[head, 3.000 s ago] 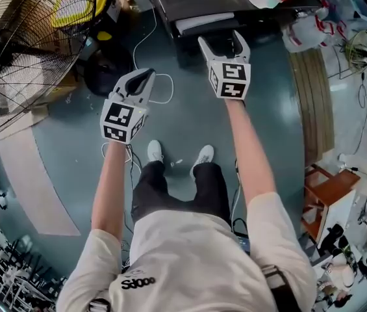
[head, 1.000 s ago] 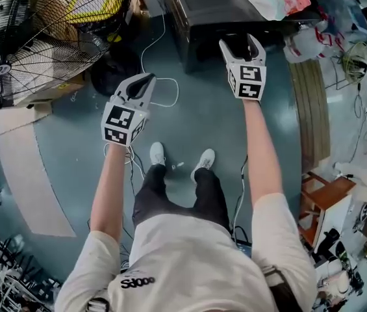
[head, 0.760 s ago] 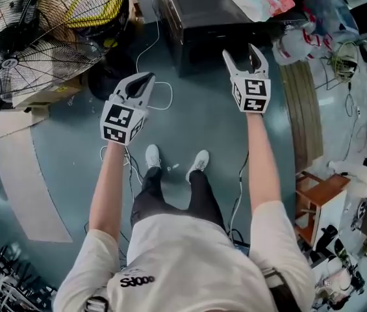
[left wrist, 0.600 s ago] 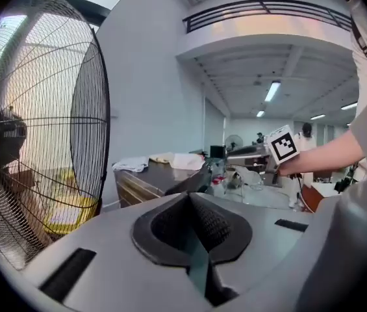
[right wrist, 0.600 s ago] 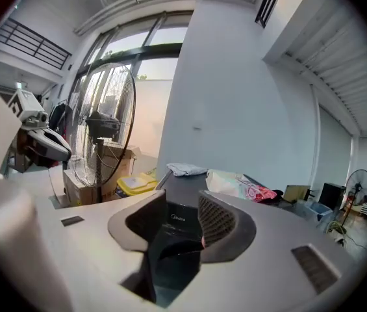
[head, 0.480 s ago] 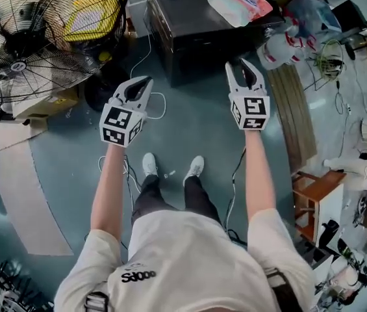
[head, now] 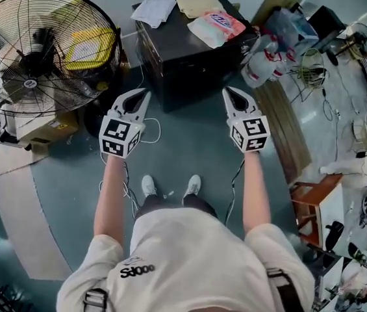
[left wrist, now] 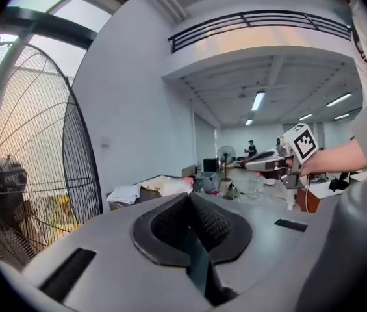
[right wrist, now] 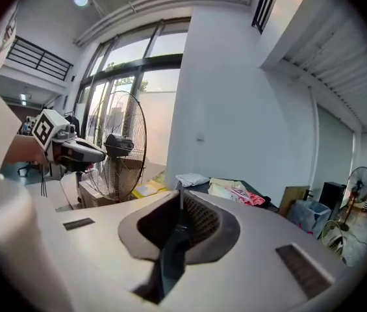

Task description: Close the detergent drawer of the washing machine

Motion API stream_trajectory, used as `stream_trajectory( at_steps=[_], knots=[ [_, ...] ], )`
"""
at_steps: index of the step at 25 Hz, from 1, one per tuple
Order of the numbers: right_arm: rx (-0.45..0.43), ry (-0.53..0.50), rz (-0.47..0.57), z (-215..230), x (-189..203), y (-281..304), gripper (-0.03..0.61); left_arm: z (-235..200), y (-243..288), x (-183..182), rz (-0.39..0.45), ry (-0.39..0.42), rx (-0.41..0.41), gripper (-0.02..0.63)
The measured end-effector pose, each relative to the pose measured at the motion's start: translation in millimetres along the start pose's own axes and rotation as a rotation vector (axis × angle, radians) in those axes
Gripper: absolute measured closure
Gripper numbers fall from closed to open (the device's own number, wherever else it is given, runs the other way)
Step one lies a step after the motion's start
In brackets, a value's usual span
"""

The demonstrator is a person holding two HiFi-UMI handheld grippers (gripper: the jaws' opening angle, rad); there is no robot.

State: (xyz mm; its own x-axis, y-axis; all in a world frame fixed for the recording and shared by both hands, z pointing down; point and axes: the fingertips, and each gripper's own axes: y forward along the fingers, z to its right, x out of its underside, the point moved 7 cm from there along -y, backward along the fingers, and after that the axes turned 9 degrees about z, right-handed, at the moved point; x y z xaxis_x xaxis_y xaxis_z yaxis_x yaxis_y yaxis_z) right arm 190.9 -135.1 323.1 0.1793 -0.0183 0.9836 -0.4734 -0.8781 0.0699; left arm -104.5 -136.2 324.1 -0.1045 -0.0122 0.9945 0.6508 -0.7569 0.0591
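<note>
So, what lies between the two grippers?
Head view: bare teal floor between the left gripper and the right gripper, whose jaws have just been closing on nothing; a white cable loop lies beside the left one.

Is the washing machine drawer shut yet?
Looks done: no drawer sticks out of the machine. In hand: nothing. The left gripper is shut and empty, the right gripper has just been closing on nothing, and both are clear of it. Left: nothing visible.
</note>
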Motion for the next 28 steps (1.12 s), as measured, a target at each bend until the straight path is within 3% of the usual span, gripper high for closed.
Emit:
stream_trajectory(
  at_steps=[17,28],
  knots=[
    [-0.02,-0.113,0.145,-31.1,-110.8,-51.3,0.568,20.9,-29.7,-93.6,0.127,0.15,0.006,0.595],
    [-0.017,-0.143,0.189,-36.8,-133.0,-58.3,0.569,27.3,-40.8,-122.0,0.168,0.183,0.023,0.595]
  ],
)
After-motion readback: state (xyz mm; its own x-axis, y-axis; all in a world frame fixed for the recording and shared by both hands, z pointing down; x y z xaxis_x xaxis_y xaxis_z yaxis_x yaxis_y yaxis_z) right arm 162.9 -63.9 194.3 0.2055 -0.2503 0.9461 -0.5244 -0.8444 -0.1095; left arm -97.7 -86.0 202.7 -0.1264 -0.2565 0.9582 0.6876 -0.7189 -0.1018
